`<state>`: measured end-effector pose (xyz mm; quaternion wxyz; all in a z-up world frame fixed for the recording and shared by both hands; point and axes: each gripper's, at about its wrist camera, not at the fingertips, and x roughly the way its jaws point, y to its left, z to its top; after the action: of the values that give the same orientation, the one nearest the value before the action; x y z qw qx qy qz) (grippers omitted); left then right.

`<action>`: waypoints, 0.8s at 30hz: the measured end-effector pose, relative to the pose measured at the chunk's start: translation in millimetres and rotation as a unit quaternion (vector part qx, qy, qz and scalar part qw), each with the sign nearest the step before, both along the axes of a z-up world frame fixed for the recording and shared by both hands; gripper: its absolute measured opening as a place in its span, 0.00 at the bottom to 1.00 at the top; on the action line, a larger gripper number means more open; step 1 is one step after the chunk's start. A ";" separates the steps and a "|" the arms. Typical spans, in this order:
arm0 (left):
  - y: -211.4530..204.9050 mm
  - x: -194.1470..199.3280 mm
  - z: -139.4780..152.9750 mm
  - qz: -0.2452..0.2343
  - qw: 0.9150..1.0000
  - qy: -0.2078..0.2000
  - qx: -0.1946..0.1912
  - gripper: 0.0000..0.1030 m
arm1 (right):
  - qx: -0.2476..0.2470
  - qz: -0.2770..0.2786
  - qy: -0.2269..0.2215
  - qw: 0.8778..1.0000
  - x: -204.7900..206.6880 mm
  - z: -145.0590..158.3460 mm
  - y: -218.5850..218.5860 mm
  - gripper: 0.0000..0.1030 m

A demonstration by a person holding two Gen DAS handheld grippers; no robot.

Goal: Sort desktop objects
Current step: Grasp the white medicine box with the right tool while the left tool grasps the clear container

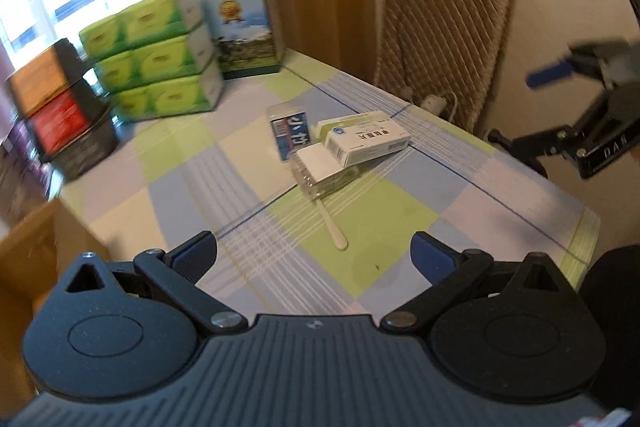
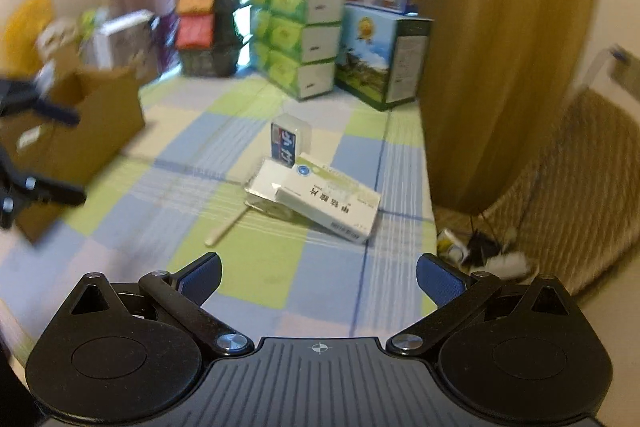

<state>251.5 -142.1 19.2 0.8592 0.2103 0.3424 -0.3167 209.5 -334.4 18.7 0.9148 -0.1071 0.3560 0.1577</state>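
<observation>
A small pile sits mid-table on the checked cloth (image 1: 420, 211). A white medicine box (image 1: 366, 142) (image 2: 330, 205) leans on a clear plastic pack with a white card (image 1: 320, 167) (image 2: 266, 187). Behind them stands a small blue-labelled clear box (image 1: 289, 131) (image 2: 289, 141). A white stick (image 1: 332, 227) (image 2: 224, 227) pokes out from under the pack. My left gripper (image 1: 315, 255) hovers open, short of the pile, nothing between its fingers. My right gripper (image 2: 319, 279) is open too, also empty; in the left wrist view it shows blurred at the right edge (image 1: 580, 75).
Stacked green tissue boxes (image 1: 156, 63) (image 2: 298, 39), a blue-green carton (image 1: 248, 27) (image 2: 380, 55) and orange, red and black boxes (image 1: 56, 107) line the table's back. An open cardboard box (image 2: 80, 131) stands left. A padded chair (image 1: 444, 35) is beyond the right edge.
</observation>
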 end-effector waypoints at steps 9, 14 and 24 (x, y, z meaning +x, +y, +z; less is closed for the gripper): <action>-42.7 47.3 -26.5 -0.104 0.992 -0.021 0.071 0.98 | -0.113 0.174 0.023 0.978 64.8 -29.5 8.2 0.98; -60.9 71.3 -46.0 -0.174 0.980 -0.023 0.093 0.98 | -0.146 0.217 0.033 0.965 99.4 -50.3 14.8 0.98; -89.2 119.5 -84.3 -0.244 0.961 -0.017 0.130 0.92 | -0.189 0.249 0.049 0.948 162.1 -92.7 25.3 0.98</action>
<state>371.0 -231.4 -65.1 0.7270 0.4026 0.3042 -0.4657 371.6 -309.1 -74.0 0.7905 -0.3556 0.3860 0.3158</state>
